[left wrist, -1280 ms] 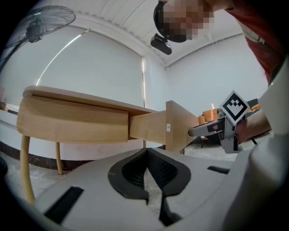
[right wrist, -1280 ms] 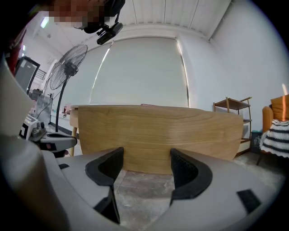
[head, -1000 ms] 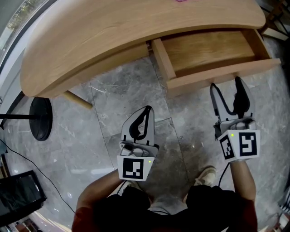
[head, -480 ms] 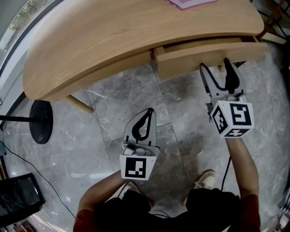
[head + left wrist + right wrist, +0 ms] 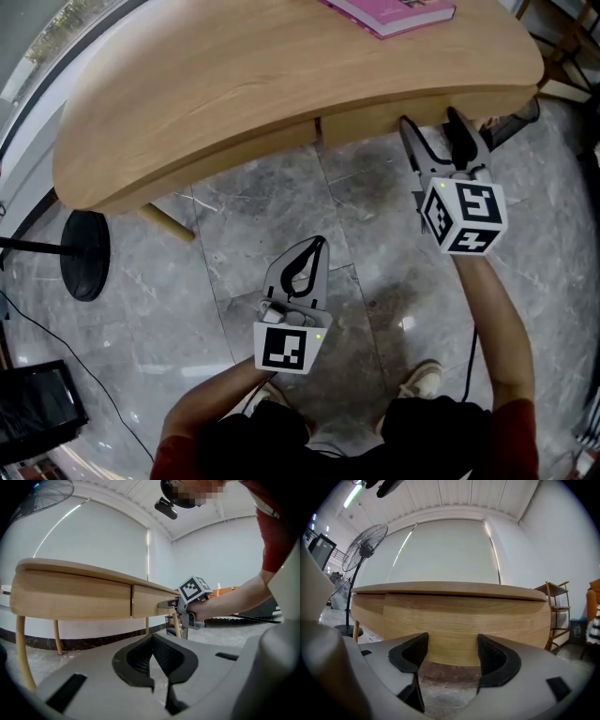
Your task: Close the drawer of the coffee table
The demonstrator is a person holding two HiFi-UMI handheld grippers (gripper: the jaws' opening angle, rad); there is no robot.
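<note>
Right gripper [image 5: 429, 120] at upper right of the head view: jaws wide apart, holding nothing, both tips up against the drawer [image 5: 366, 120] front. In the right gripper view that wood face [image 5: 464, 620] fills the gap between the jaws.

The drawer sits under the bench [image 5: 234, 84] edge and looks flush or nearly so. A pink book [image 5: 389, 11] lies on top.

Left gripper [image 5: 317, 246] hangs low at centre over the floor, jaws together, empty.

I'd push straight in, square to the face, both tips loaded evenly so it doesn't rack. I'd stop once it's flush with the neighbouring panel, and keep the left clear.
</note>
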